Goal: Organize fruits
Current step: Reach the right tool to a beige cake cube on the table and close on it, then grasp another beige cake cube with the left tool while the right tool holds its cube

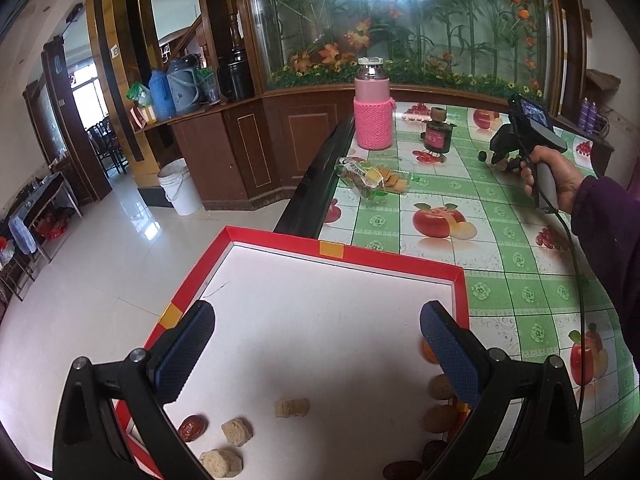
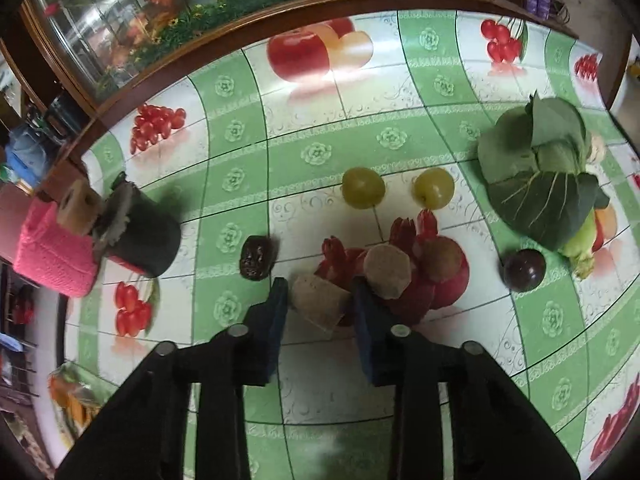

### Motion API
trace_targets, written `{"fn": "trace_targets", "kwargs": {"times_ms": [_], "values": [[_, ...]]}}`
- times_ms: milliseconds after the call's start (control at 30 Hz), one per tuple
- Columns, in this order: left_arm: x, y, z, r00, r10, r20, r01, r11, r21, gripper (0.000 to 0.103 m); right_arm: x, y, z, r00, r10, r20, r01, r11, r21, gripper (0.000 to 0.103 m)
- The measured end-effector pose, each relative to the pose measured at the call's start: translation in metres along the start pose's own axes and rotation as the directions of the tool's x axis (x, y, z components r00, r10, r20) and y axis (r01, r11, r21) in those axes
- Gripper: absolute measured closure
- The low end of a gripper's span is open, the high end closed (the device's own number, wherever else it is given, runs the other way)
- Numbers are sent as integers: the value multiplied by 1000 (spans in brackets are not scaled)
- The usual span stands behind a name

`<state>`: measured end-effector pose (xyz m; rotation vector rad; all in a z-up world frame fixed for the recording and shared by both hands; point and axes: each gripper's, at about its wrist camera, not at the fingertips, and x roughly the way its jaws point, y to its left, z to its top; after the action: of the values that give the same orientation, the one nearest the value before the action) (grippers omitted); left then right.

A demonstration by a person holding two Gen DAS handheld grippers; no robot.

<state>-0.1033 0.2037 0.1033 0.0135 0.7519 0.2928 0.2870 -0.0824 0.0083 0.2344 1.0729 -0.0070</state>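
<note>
My left gripper (image 1: 316, 344) is open and empty above a red-rimmed white tray (image 1: 280, 240). The tray holds several tan snack pieces (image 1: 237, 432), red dates (image 1: 193, 428) and brown nuts (image 1: 439, 419). My right gripper (image 2: 320, 300) is shut on a tan cylindrical piece (image 2: 318, 300) just above the table. A second tan piece (image 2: 387, 270) lies beside it on the right. Two green grapes (image 2: 363, 187), a dark date (image 2: 258, 258) and a dark plum (image 2: 524, 270) lie on the fruit-print tablecloth (image 2: 320, 120). The right gripper also shows in the left wrist view (image 1: 486, 156), far right.
A cabbage (image 2: 540, 176) lies at the right. A pink-sleeved bottle (image 1: 373, 108), a dark jar (image 1: 436, 132) and a snack bag (image 1: 372, 178) stand toward the back left. The table's dark left edge (image 1: 320, 176) runs past the tray.
</note>
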Motion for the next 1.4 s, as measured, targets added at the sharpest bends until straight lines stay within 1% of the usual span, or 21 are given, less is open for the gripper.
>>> {"fn": "trace_targets", "kwargs": {"times_ms": [67, 100, 167, 233, 333, 433, 500, 533, 600, 700, 767, 833, 933, 1000, 1067, 1167, 1233, 1300, 1400], "values": [[-6, -2, -1, 1000, 1, 2, -1, 1000, 1, 1, -4, -1, -3, 1000, 3, -21, -4, 1000, -2, 70], [-9, -4, -1, 1000, -2, 4, 2, 1000, 2, 1, -9, -6, -7, 998, 35, -44, -35, 999, 9, 70], [-17, -10, -2, 1000, -12, 10, 12, 1000, 8, 1, -26, -18, -20, 993, 104, -52, -102, 994, 23, 70], [-28, -18, -4, 999, -32, 19, 31, 999, 25, 1, -55, -33, -36, 984, 174, -48, -173, 985, 26, 70], [-46, -31, -7, 997, -60, 43, 58, 997, 42, 1, -106, -64, -66, 956, 288, -57, -287, 958, 24, 70], [-67, -44, -16, 994, -81, 68, 77, 995, 56, 1, -162, -100, -108, 942, 332, -54, -334, 943, -19, 70], [-76, -51, -23, 993, -91, 71, 87, 994, 61, 1, -183, -114, -131, 932, 356, -63, -359, 932, -44, 70], [-79, -55, -26, 993, -101, 67, 97, 994, 58, 1, -195, -122, -145, 933, 356, -60, -359, 931, -63, 70], [-81, -66, -30, 991, -119, 63, 116, 992, 58, 0, -213, -140, -176, 943, 328, -51, -332, 939, -94, 70], [-74, -92, -25, 991, -114, 66, 109, 991, 75, 1, -223, -160, -206, 941, 334, -59, -338, 937, -83, 70], [-64, -119, -16, 991, -122, 50, 116, 989, 96, 1, -227, -176, -224, 938, 343, -48, -346, 936, -61, 70], [-53, -147, -9, 989, -141, 38, 136, 985, 107, 1, -229, -191, -242, 946, 325, -24, -326, 944, -47, 70], [-29, -205, 6, 992, -120, 33, 115, 986, 119, 1, -232, -209, -263, 962, 270, 31, -269, 963, -25, 70], [-6, -247, 14, 993, -117, -14, 118, 984, 135, 1, -233, -220, -270, 970, 234, 60, -233, 972, -10, 70], [14, -280, 17, 996, -88, -35, 92, 985, 143, 1, -238, -233, -276, 971, 225, 86, -226, 974, 3, 70], [34, -313, 16, 995, -64, -75, 76, 984, 160, 1, -247, -248, -282, 967, 223, 122, -226, 974, 6, 70], [39, -321, 14, 994, -59, -95, 74, 984, 164, 1, -248, -253, -283, 964, 236, 121, -238, 971, 0, 70], [44, -325, 12, 991, -70, -117, 88, 984, 154, 1, -246, -257, -283, 960, 256, 110, -257, 966, -5, 70], [50, -320, 11, 983, -98, -153, 121, 981, 151, 1, -242, -262, -284, 954, 281, 106, -284, 959, 8, 70]]}}
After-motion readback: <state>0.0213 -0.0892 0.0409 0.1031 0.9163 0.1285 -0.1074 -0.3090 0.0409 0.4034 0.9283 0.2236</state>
